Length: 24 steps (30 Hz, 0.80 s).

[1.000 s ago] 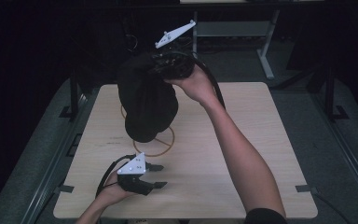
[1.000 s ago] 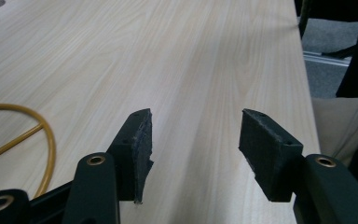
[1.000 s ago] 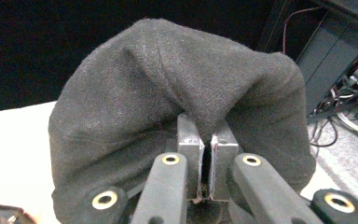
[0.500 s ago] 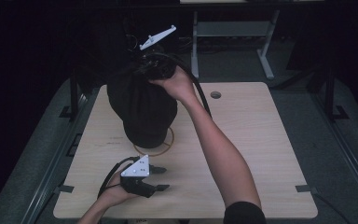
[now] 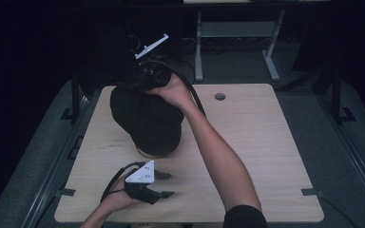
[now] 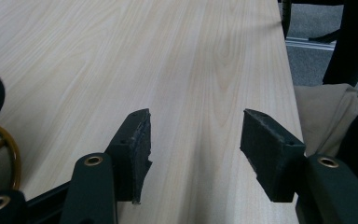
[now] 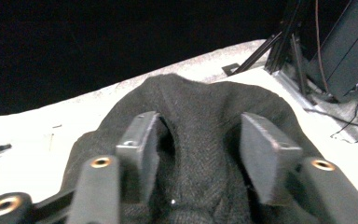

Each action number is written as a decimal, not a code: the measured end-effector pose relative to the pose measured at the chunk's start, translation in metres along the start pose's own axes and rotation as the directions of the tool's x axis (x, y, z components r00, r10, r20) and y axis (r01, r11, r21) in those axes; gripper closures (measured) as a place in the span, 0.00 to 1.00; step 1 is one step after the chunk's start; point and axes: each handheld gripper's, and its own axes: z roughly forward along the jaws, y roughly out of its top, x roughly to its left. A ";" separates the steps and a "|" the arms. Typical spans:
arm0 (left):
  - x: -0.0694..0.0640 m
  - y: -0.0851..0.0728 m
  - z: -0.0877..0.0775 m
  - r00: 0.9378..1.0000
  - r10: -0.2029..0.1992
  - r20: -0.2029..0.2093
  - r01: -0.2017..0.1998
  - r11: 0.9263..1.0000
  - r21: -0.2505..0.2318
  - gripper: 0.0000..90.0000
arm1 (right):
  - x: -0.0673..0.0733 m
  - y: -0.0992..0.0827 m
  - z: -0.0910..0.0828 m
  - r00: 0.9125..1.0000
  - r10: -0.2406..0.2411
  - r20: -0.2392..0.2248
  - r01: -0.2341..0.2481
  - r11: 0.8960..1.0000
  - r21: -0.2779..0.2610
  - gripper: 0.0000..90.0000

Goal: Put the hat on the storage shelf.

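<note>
Both grippers are black, the left gripper (image 5: pixel 164 185) near the wooden table's (image 5: pixel 266 142) front edge and the right gripper (image 5: pixel 140 85) near its far edge. Each has a pale three-cornered plate, a looping black cable, brass-ringed screw holes and dark padded jaws. The right arm's black sleeve ends above the elbow.

A black hat (image 5: pixel 147 118) of woven, faintly herringboned cloth is seen on a brass-coloured ring stand (image 6: pixel 7 149). The surface (image 5: pixel 266 137) is pale wood with a fine straight grain. Black jaws with brass-coloured rivets are shown on both grippers; a light grey plate tops the left gripper (image 5: pixel 164 185).
</note>
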 end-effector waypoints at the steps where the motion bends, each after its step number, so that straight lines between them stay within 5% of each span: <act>1: 0.000 0.000 0.000 1.000 0.001 0.000 -0.001 1.000 0.000 0.47 | 0.000 0.000 -0.001 1.000 -0.001 0.000 0.001 1.000 -0.008 0.47; 14: -0.001 0.000 0.001 1.000 0.004 -0.002 -0.004 1.000 0.004 0.47 | 0.003 -0.004 -0.014 1.000 -0.019 0.008 0.020 0.998 -0.053 0.42; 24: 0.002 -0.002 -0.001 1.000 -0.010 -0.019 0.010 1.000 0.013 0.45 | 0.004 -0.011 -0.028 1.000 0.009 -0.008 -0.009 0.998 -0.063 0.38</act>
